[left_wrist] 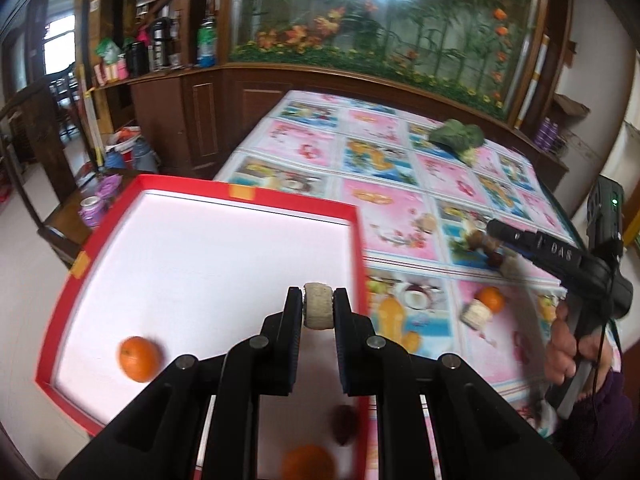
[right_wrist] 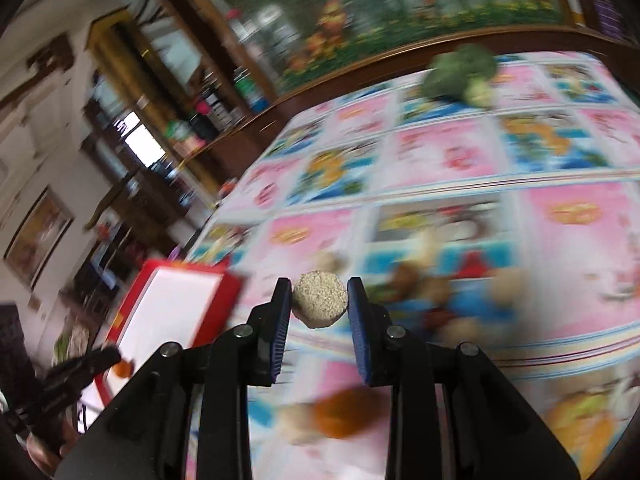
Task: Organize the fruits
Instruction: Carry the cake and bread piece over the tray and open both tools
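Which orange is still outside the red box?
The orange on the patterned tablecloth, touching a pale block right of the red box. The other two, orange and orange, already lie on the box's white floor.

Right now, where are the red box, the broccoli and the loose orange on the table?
red box (left_wrist: 256, 186): left wrist view, far rim.
broccoli (left_wrist: 456, 134): left wrist view, green head.
loose orange (left_wrist: 491, 299): left wrist view, middle of peel.
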The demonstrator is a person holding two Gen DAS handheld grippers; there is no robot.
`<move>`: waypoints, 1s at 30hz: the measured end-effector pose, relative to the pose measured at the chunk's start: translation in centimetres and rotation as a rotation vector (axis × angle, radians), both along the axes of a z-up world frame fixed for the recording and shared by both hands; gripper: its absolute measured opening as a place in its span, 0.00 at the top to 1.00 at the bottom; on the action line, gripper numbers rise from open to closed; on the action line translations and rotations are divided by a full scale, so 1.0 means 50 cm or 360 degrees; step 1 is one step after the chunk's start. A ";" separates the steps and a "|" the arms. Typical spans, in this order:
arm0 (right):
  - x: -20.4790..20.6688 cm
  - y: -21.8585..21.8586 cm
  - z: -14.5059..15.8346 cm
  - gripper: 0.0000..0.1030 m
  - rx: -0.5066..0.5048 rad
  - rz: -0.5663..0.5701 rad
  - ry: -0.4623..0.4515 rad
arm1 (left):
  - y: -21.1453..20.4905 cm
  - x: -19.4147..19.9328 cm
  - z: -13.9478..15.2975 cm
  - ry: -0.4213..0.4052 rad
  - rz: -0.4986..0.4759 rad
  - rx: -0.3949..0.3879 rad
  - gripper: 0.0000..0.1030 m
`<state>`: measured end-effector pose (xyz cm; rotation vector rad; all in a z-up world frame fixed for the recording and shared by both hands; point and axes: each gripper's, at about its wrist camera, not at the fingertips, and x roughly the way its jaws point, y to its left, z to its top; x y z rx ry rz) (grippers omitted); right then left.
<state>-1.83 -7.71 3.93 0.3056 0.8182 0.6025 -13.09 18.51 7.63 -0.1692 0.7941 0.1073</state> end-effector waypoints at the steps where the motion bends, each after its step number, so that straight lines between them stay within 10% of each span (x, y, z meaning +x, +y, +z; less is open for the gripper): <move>1: -0.006 0.038 0.000 0.70 0.0009 0.0065 0.0002 | 0.009 -0.001 -0.001 -0.0001 0.0020 0.0013 0.87; 14: -0.065 0.279 -0.016 0.70 0.0039 0.0492 0.0068 | 0.097 0.008 -0.022 0.0057 0.0185 0.0076 0.87; 30: -0.120 0.356 -0.051 0.70 -0.0180 0.0786 0.0075 | 0.122 0.027 -0.053 0.0162 0.0253 0.0174 0.87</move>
